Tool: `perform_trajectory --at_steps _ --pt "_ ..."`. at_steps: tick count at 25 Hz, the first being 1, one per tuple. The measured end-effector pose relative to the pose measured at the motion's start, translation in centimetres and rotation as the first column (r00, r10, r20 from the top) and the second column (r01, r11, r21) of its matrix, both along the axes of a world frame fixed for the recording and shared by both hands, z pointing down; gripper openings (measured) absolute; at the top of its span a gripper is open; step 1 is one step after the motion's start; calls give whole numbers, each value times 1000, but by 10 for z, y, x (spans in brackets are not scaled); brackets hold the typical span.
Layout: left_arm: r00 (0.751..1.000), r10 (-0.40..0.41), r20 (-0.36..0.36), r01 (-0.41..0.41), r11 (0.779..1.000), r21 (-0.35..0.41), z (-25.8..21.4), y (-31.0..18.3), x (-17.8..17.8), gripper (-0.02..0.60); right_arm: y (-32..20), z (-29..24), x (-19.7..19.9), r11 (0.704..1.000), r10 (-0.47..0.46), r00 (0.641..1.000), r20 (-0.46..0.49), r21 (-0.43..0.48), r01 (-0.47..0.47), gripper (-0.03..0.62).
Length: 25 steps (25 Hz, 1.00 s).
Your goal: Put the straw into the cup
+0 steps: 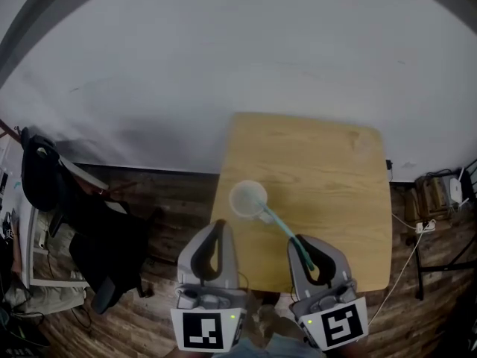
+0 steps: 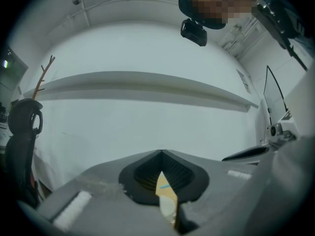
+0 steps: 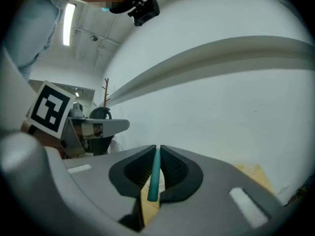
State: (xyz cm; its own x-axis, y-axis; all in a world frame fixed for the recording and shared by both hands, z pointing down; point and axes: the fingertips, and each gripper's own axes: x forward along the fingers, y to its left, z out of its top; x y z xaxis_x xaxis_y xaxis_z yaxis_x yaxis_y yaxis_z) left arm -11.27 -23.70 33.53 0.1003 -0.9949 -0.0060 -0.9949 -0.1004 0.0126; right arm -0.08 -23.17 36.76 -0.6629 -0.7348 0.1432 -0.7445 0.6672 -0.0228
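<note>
A white cup (image 1: 247, 198) stands near the front left of the wooden table (image 1: 328, 177). A teal straw (image 1: 283, 232) slants from the cup's right rim back to my right gripper (image 1: 301, 240), which is shut on it. In the right gripper view the straw (image 3: 154, 173) runs straight between the closed jaws of the right gripper (image 3: 158, 147). Whether the straw's far end is inside the cup I cannot tell. My left gripper (image 1: 218, 225) sits shut and empty just in front of the cup, at the table's left edge. In the left gripper view the left gripper (image 2: 161, 152) shows only a sliver of table.
A black chair draped with dark clothes (image 1: 74, 222) stands on the wooden floor to the left. Cables and a small box (image 1: 440, 192) lie right of the table. A white wall (image 1: 223, 51) rises behind it.
</note>
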Motion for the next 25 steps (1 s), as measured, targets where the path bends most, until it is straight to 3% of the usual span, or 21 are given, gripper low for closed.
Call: perform_trajectory --at_steps 15,25 --pt "999 12 -35 -18 984 -177 87 -25 -36 17 -30 89 -27 986 17 998 -66 -163 -27 38" --pt "999 47 -24 -49 991 -122 59 -32 -28 17 -34 118 -35 978 12 994 -112 -204 -34 43"
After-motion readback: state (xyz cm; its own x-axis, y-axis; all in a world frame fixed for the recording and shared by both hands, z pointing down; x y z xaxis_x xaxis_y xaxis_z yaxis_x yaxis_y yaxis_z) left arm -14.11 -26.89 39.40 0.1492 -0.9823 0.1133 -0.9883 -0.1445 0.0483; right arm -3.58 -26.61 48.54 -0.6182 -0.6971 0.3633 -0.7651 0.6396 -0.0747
